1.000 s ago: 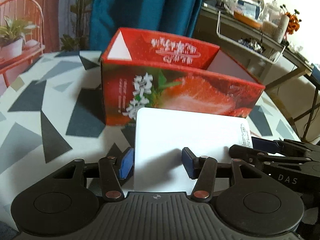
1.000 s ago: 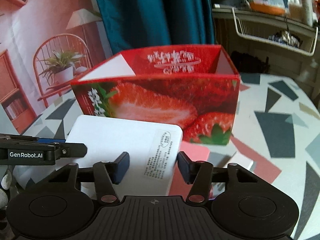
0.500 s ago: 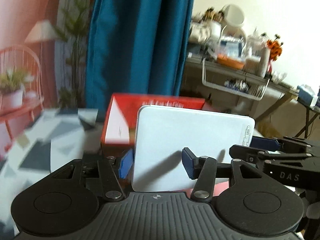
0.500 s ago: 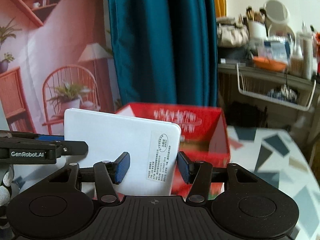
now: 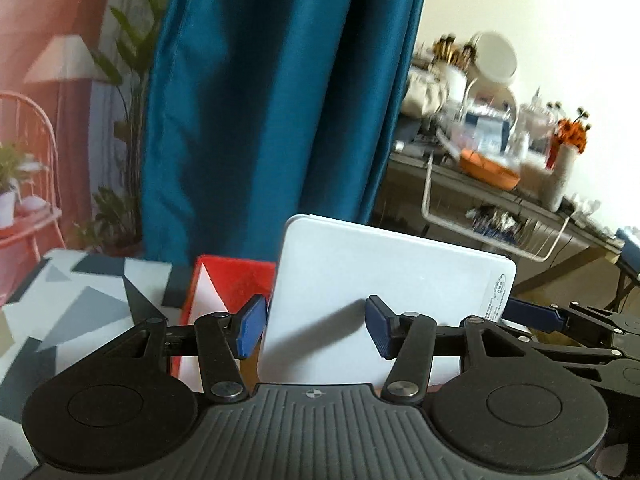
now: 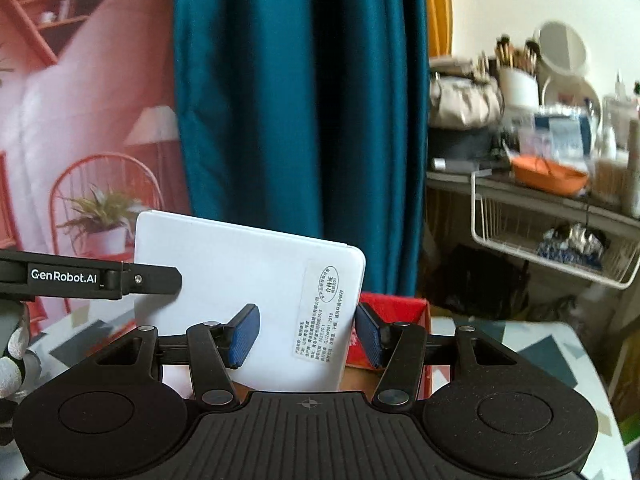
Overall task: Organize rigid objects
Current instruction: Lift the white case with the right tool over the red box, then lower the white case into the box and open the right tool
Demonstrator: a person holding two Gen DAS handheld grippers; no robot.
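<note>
While both jaws grip white box [image 6: 248, 280], label sticker [image 6: 322, 316], "GenRobot.AI" left gripper [image 6: 64, 276].

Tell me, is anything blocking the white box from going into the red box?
Nothing visible is in the way. The white box is held up between both tongs, the left tongs and the right tongs. The red box sits just behind and below it. How full the red box is cannot be seen.

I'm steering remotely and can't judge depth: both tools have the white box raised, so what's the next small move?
Probably lower it straight down. The white box is held upright by the left tool and right tool, and the open red carton appears just beneath and behind it.
</note>
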